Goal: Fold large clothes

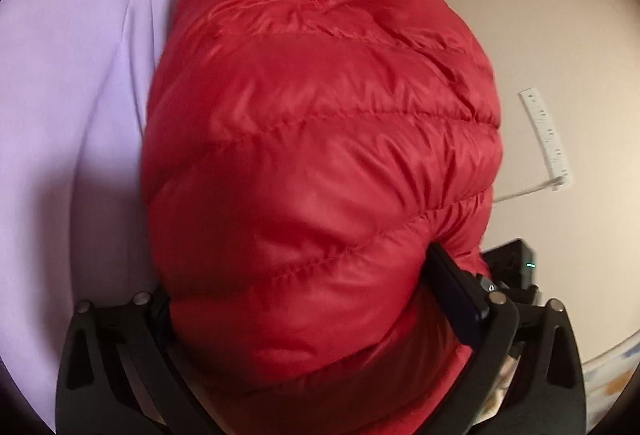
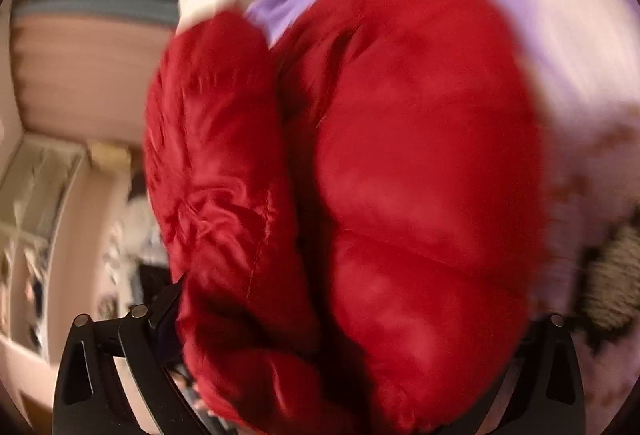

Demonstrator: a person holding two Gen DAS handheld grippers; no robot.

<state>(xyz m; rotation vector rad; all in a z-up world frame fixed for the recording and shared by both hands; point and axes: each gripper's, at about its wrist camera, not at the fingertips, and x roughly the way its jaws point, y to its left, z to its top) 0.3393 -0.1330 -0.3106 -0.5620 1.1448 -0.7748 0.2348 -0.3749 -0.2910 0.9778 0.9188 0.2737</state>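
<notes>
Red jacket (image 1: 320, 163) fills both views

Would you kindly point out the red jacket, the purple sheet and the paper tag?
red jacket (image 1: 320, 155), left wrist view, quilted middle panel.
purple sheet (image 1: 72, 95), left wrist view, bare stretch left of the jacket.
paper tag (image 1: 545, 139), left wrist view, its printed face.

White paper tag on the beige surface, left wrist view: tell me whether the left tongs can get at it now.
Probably not. The left tongs are full of the red puffer jacket, which bulges between them and the tag lying off to the side.
</notes>
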